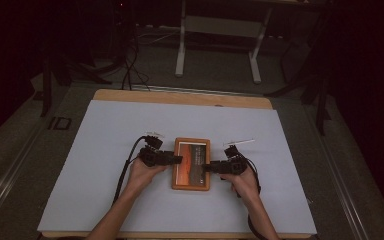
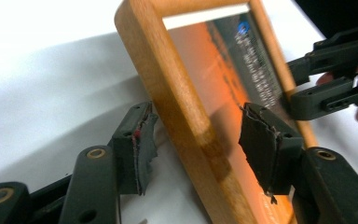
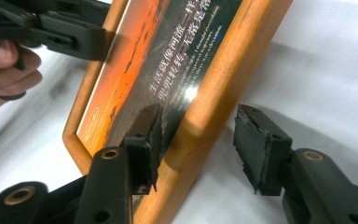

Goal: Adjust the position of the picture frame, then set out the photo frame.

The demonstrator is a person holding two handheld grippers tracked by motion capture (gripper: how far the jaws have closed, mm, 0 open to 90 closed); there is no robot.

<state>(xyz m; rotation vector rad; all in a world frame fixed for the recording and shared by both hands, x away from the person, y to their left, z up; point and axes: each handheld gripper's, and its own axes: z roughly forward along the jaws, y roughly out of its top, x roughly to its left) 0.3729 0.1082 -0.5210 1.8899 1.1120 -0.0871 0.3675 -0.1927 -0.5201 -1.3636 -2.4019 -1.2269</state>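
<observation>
A wooden picture frame (image 1: 191, 186) with an orange-and-dark print lies flat on the white sheet near the table's middle. My left gripper (image 1: 179, 159) reaches in from the left. In the left gripper view its jaws (image 2: 198, 140) straddle the frame's left rail (image 2: 168, 79), with a gap on both sides of the wood. My right gripper (image 1: 205, 168) comes in from the right. In the right gripper view its jaws (image 3: 198, 140) straddle the right rail (image 3: 233, 56), one pad over the glass and the other standing off the outer edge. Both grippers are open.
A white sheet (image 1: 105, 165) covers the wooden table (image 1: 180, 97), with free room all round the frame. Cables trail from both grippers toward the front edge. Beyond the table stand a white desk stand (image 1: 180, 55), dark stands and floor cables.
</observation>
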